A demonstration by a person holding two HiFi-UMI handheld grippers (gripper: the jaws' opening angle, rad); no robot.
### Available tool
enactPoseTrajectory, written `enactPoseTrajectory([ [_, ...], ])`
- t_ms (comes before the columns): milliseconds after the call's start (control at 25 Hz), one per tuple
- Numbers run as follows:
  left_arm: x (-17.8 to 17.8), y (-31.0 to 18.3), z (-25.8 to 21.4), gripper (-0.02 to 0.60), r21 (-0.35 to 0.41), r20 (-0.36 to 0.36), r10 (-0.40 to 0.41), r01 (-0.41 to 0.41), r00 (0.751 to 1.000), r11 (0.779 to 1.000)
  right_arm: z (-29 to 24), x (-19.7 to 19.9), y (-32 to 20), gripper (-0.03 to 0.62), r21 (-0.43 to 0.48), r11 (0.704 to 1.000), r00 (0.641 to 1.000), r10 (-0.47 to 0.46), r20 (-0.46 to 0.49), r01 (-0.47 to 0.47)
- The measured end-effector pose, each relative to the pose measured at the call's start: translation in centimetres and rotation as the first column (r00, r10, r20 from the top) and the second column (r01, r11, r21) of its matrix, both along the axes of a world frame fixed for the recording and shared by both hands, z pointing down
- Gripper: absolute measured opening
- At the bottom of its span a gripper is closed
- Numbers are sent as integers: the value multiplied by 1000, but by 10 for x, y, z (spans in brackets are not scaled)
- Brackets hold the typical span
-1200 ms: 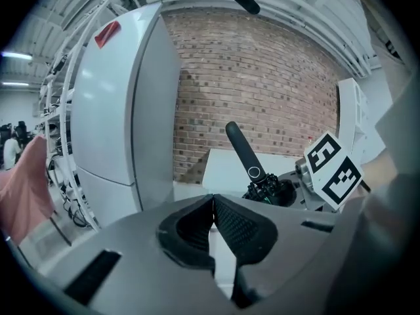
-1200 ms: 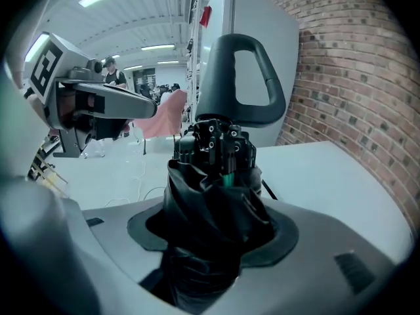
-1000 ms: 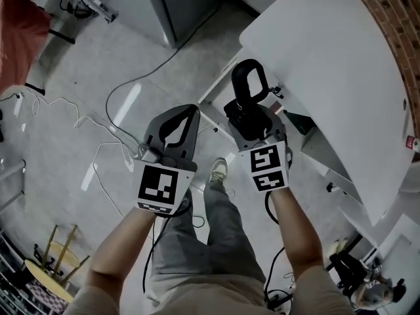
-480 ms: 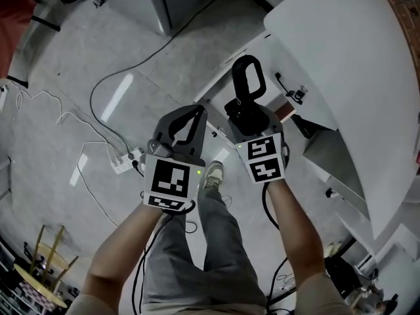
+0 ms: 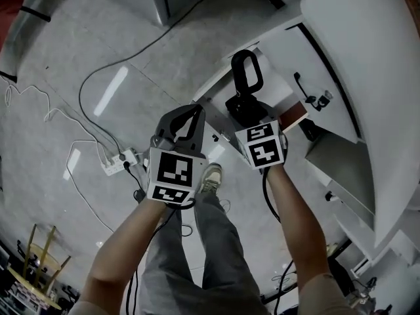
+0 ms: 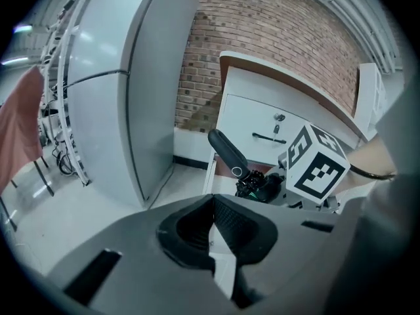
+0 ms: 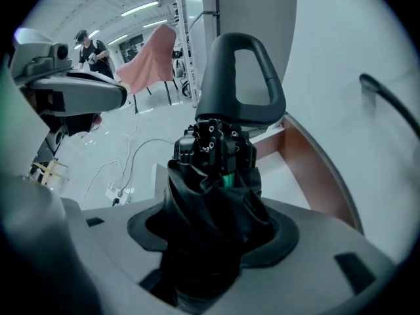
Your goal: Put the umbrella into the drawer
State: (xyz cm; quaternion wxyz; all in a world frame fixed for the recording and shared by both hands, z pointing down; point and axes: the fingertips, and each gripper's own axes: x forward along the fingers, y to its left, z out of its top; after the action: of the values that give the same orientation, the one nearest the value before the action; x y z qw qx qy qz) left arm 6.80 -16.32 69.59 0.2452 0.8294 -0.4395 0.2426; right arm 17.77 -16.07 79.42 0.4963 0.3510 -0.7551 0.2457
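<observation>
My right gripper (image 5: 248,115) is shut on a folded black umbrella (image 5: 245,84). The umbrella's loop handle (image 7: 241,77) points ahead and downward from the jaws (image 7: 210,225). The handle hangs over the open drawer (image 5: 293,115), which has brown walls (image 7: 314,166) and sits low in a white cabinet (image 6: 262,120) under the desk. Just left of it, my left gripper (image 5: 191,113) is shut with nothing between its jaws (image 6: 211,205). The umbrella handle (image 6: 227,153) also shows in the left gripper view.
A white curved desktop (image 5: 371,51) overhangs the cabinet on the right. A tall grey cabinet (image 6: 125,90) stands to the left. On the floor lie a power strip (image 5: 117,162) and cables (image 5: 98,77). The person's shoe (image 5: 210,176) is below the grippers.
Both grippers have sunk toward the floor together. The umbrella's handle has come down close over the open drawer, which now shows more fully.
</observation>
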Motion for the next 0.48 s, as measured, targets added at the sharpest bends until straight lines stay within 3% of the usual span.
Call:
enactPoseTrajectory([
  [480,7,13,65,9,-43,-28,4,-5,1000,999,82,8,7,265,-92,995,997,-47,-63,41],
])
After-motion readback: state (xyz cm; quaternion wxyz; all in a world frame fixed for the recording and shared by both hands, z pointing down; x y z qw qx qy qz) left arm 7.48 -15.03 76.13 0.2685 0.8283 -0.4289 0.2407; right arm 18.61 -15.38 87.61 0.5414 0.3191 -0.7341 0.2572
